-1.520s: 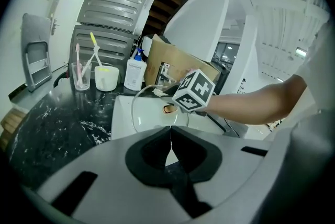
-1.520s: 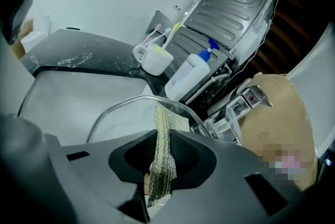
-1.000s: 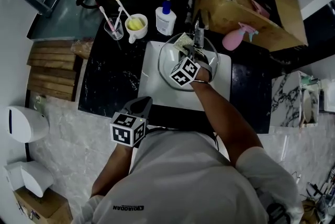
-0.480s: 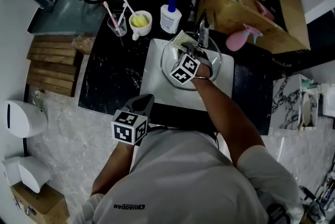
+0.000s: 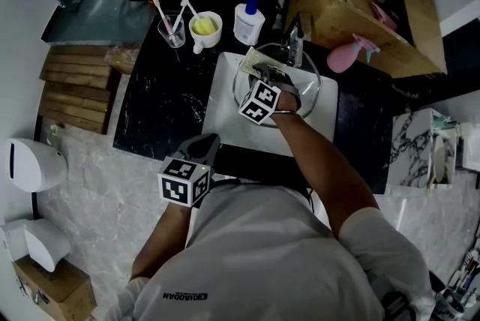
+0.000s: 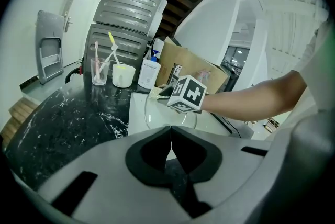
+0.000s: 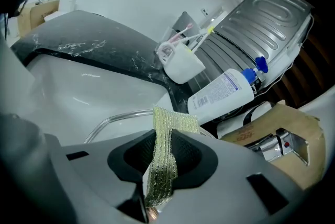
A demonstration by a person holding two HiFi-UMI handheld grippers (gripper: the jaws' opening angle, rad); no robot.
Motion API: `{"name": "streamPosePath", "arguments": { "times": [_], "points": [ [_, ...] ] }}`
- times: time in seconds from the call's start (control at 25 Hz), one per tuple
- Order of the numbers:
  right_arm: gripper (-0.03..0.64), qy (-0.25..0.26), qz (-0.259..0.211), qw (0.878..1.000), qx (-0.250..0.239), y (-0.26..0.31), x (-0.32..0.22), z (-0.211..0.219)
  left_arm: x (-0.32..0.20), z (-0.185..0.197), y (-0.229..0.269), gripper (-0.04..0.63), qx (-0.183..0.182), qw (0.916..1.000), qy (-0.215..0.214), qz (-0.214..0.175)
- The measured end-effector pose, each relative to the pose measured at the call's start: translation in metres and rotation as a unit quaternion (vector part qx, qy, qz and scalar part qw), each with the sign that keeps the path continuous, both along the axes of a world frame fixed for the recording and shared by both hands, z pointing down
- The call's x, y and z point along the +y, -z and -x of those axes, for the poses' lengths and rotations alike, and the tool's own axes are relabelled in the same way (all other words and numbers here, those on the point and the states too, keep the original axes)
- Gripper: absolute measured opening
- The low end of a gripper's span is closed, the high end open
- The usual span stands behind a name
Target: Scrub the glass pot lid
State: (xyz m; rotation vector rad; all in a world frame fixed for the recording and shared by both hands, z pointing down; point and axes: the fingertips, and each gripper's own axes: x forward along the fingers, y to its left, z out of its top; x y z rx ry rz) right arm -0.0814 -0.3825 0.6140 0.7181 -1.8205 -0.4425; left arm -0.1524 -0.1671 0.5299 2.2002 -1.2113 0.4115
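- The right tool is pinching a gold-green woven scouring cloth; the cloth stands up between the closed-in jaws and folds over at its top.
- In the head view the right tool is over the round clear glass pot lid, with the cloth against the far part of the lid.
- The lid lies inside the white rectangular sink basin; its curved rim shows just beyond the right tool's jaws.
- The left tool has its jaws pressed together with nothing between them.
- The left tool is held at the near edge of the desk, close to the person's body and well apart from the lid.
- The basin is set into a black marbled desk.
- A chrome tap stands at the far side of the basin.
- Behind the basin stand a white plastic bottle with a blue cap, a white mug and a clear cup of toothbrushes.
- To the right of the tap lie a pink spray bottle and a brown cardboard box.
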Motion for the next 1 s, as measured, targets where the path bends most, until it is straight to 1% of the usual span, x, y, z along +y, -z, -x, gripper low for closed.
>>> {"name": "streamPosePath", "arguments": {
  "times": [0.4,0.64,1.0],
  "points": [
    [0.109,0.046,0.008,0.999,0.025,-0.013,0.021,0.018,0.008,0.007,-0.001,0.015,0.001,0.9999,0.014,0.001],
    [0.109,0.086,0.006,0.995,0.057,-0.025,0.036,0.02,0.011,0.009,0.0,0.015,0.001,0.9998,0.021,-0.001],
    [0.109,0.118,0.023,0.991,0.064,-0.035,0.059,0.027,0.017,0.006,-0.002,0.015,0.002,0.9997,0.025,-0.001]
  ]
}}
